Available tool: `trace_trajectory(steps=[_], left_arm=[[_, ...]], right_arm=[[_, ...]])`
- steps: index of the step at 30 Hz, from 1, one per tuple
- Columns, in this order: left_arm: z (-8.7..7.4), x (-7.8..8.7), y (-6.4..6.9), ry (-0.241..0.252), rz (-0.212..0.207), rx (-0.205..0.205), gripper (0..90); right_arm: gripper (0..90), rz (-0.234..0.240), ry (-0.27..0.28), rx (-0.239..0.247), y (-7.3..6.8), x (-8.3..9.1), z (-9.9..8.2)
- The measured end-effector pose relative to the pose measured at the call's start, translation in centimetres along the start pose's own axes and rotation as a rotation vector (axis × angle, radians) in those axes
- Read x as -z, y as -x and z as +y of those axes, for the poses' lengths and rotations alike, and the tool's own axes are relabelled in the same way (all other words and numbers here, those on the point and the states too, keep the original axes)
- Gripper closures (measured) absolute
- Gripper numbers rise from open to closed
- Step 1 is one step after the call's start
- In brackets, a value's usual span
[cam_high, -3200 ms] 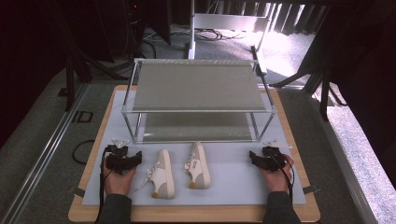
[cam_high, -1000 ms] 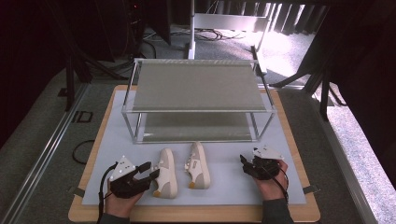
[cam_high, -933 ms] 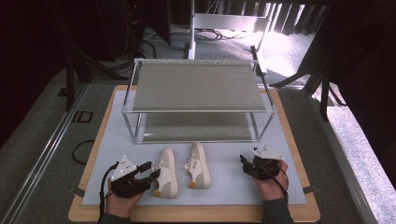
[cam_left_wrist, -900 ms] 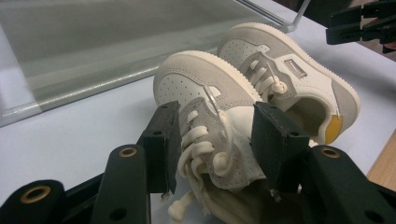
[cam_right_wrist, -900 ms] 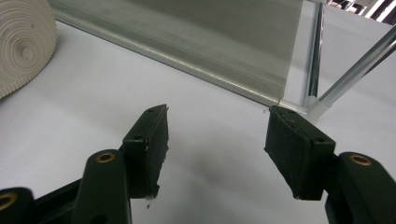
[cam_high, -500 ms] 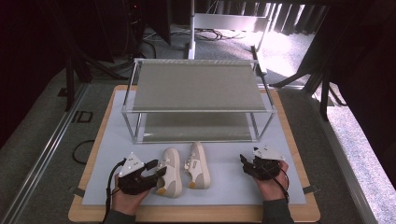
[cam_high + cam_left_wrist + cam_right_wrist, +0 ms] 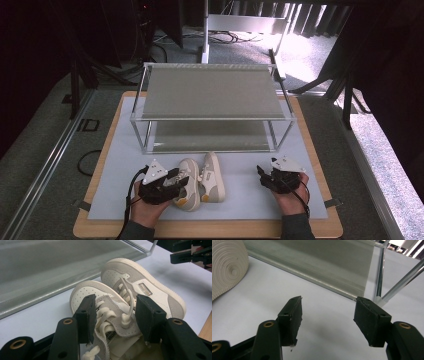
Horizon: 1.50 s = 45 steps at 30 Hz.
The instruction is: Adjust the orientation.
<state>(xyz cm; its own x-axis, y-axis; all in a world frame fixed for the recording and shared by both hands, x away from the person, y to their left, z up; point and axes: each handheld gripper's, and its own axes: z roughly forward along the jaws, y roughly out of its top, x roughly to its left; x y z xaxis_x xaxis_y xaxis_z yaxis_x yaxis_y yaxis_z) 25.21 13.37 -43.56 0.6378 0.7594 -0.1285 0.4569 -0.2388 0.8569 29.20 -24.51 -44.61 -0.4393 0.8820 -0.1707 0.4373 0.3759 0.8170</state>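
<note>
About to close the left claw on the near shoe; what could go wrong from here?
1. The left claw straddles the tongue and laces of the left shoe, not its sides; closing now may pinch only laces, and the shoe could slip on lifting.
2. The right shoe lies against it, so a lift or drag may knock it askew.
3. The rack stands just beyond the toes; a forward swing could hit its lower shelf edge.

The left claw [image 7: 181, 181] has slid onto the near shoe [image 7: 187, 184], jaws just widening astride its laces.
</note>
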Motion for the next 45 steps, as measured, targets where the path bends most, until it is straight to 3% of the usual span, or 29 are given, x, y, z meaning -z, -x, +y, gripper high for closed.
trace_trajectory(steps=[7,13,22,25,30,45], left_arm=[[0.6,-0.8,0.5,-0.020,0.000,-0.037,50.2],[0.5,-1.0,0.7,-0.010,-0.005,-0.039,48.6],[0.4,0.5,0.7,0.016,0.011,-0.038,47.8],[0.2,1.5,0.4,0.032,0.020,-0.016,47.7],[-0.2,1.3,-0.1,-0.036,0.041,-0.007,48.6],[-0.8,0.9,-0.3,-0.093,0.024,-0.003,53.8]], right_arm=[[38.8,0.001,-0.001,0.008,-0.2,-0.1,0.0],[38.8,-0.001,-0.002,0.004,-0.1,-0.1,-0.1],[38.8,-0.002,0.002,0.004,-0.1,0.0,0.0],[38.8,-0.004,0.002,0.003,0.0,0.0,-0.1],[38.8,-0.005,0.001,0.004,0.0,0.0,-0.1],[38.8,-0.009,0.000,0.004,0.0,-0.1,-0.2]])
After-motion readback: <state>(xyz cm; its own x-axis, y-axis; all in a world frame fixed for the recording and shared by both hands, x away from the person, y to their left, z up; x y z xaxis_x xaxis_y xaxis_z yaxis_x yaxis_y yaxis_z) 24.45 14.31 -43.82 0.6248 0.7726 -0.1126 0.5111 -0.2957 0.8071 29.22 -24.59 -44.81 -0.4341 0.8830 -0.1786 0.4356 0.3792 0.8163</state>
